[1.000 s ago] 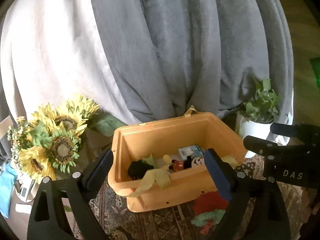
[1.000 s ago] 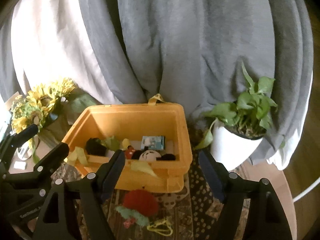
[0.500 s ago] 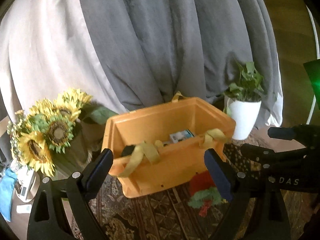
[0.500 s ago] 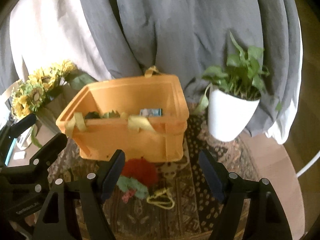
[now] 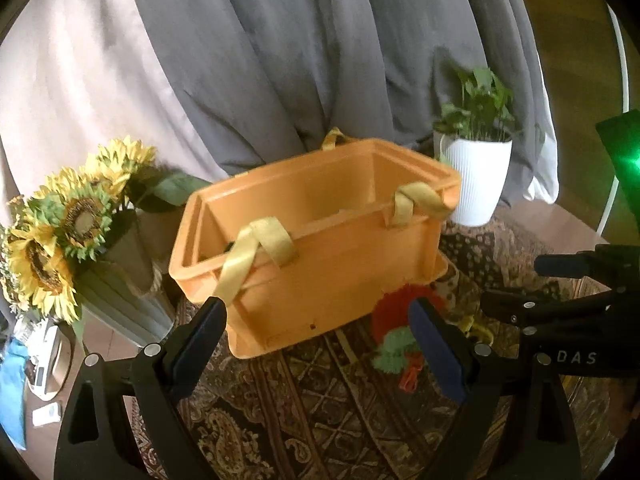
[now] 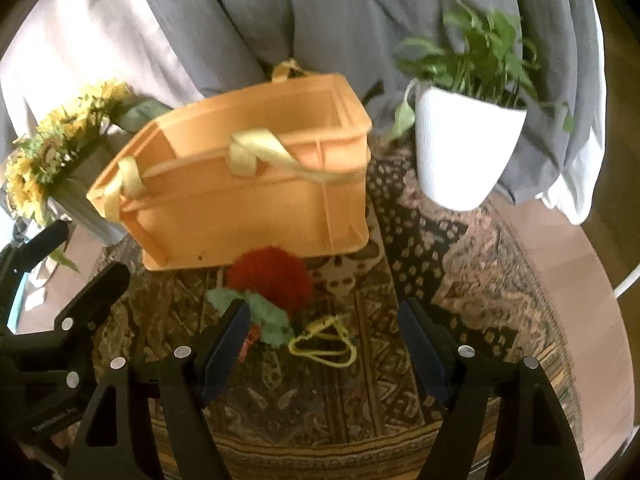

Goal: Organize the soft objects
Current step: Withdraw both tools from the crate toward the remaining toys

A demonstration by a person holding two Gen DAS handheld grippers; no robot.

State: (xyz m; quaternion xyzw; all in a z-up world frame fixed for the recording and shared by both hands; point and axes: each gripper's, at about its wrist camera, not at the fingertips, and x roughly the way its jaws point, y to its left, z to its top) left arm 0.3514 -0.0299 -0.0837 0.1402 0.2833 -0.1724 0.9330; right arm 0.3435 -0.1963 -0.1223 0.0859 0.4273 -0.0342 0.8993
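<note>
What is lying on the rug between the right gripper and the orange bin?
In the right wrist view, a red fluffy toy with green leaves lies between the open right gripper and the orange bin, with a yellow cord beside it on the rug.

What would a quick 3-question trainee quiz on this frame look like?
1. True or false: the red plush toy lies inside the orange bin.
2. Which stands right of the bin: A) white potted plant B) sunflowers?
3. What is the state of the right gripper jaws?

Key: 1 false, it lies on the rug in front of the bin. 2 A. 3 open, holding nothing.
</note>
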